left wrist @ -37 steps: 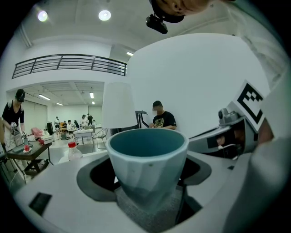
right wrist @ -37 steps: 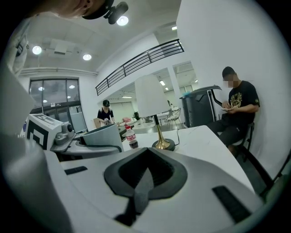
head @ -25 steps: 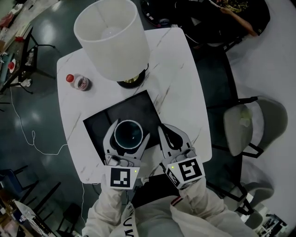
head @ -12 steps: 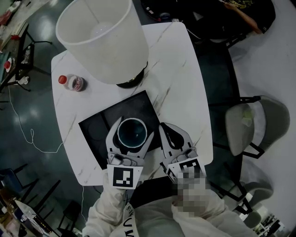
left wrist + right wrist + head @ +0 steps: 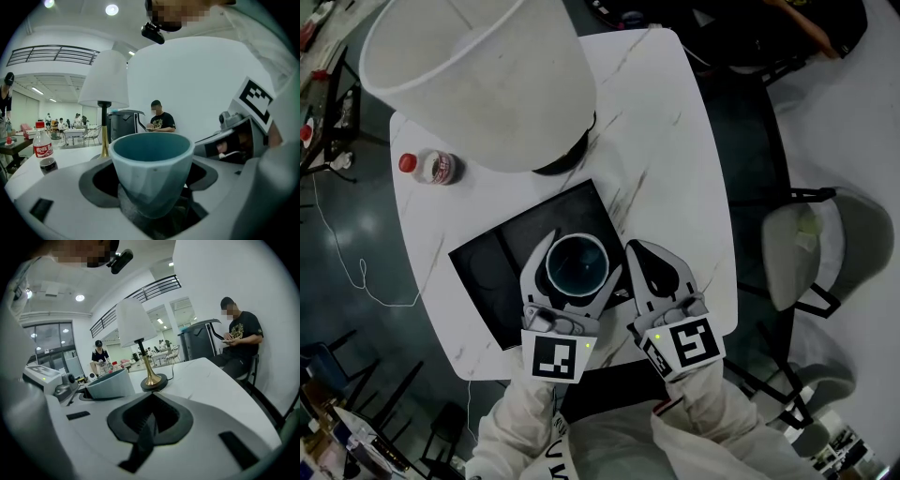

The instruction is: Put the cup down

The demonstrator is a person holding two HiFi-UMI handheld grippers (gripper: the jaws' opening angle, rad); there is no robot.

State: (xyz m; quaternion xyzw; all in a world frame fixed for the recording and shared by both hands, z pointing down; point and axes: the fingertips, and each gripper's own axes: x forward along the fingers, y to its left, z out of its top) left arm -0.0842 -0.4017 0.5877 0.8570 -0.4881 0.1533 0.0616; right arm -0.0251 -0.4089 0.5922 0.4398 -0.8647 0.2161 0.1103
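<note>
A pale blue-grey cup (image 5: 577,265) with a dark teal inside stands upright between the jaws of my left gripper (image 5: 578,259), which is shut on it. The cup hangs over the near right part of a black mat (image 5: 487,272) on the white marble table (image 5: 675,169); I cannot tell whether its base touches the mat. In the left gripper view the cup (image 5: 152,173) fills the middle, held low on its sides. My right gripper (image 5: 643,257) is just right of the cup, shut and empty; its closed jaws show in the right gripper view (image 5: 151,397).
A table lamp with a big white shade (image 5: 478,75) stands behind the mat. A cola bottle (image 5: 431,167) sits at the table's left. A grey chair (image 5: 811,253) is to the right, and a seated person (image 5: 241,341) is beyond the far edge.
The head camera has come closer to the lamp. The cup, still held by the left gripper, has shifted slightly toward the mat's right side. The right gripper keeps beside it.
</note>
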